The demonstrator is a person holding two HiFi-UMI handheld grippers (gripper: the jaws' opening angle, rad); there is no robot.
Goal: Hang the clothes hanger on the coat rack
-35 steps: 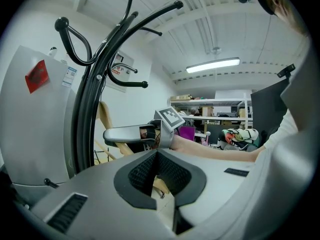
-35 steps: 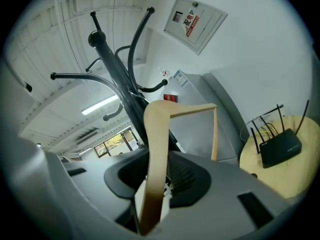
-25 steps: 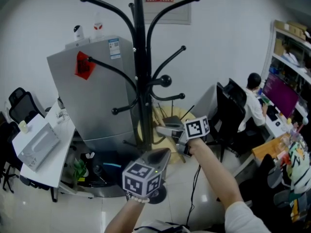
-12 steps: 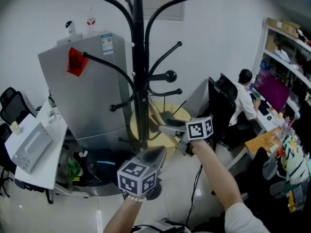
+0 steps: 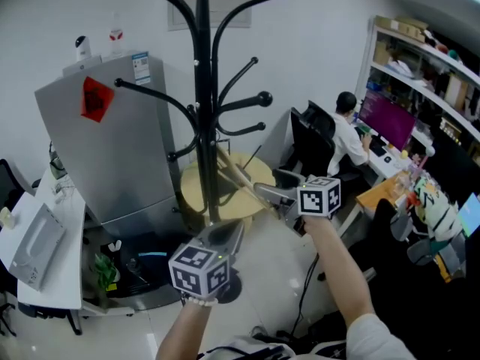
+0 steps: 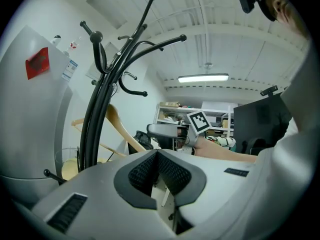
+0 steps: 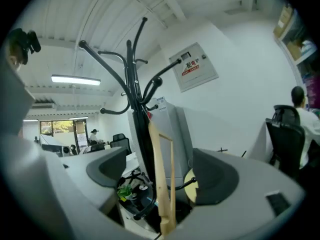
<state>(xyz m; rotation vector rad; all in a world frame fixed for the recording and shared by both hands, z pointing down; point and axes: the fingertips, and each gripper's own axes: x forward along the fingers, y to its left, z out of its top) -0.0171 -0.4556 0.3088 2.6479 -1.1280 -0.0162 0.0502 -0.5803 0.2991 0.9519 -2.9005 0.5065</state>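
The black coat rack point(image 5: 202, 126) stands in front of me, its curved hooks spreading from the pole. A wooden clothes hanger point(image 5: 236, 175) hangs low on it, slanting toward my right gripper point(image 5: 271, 195). That gripper's jaws are opening and stand wide. In the right gripper view the hanger point(image 7: 161, 184) rises between them and neither pad presses on it, with the rack point(image 7: 137, 109) just behind. My left gripper point(image 5: 225, 235) points at the rack's base from below. Its jaws meet at the tips point(image 6: 156, 151) with nothing in them.
A grey metal cabinet point(image 5: 112, 148) stands behind the rack on the left. A round yellowish board point(image 5: 191, 190) leans at the rack's foot. A white desk point(image 5: 37, 253) is at far left. At right a person point(image 5: 349, 133) sits by black chairs point(image 5: 311, 137) and shelves.
The right gripper's jaws have spread wide off the hanger and the gripper has drawn back to the right. The hanger stays on the rack. The left gripper shifted slightly.
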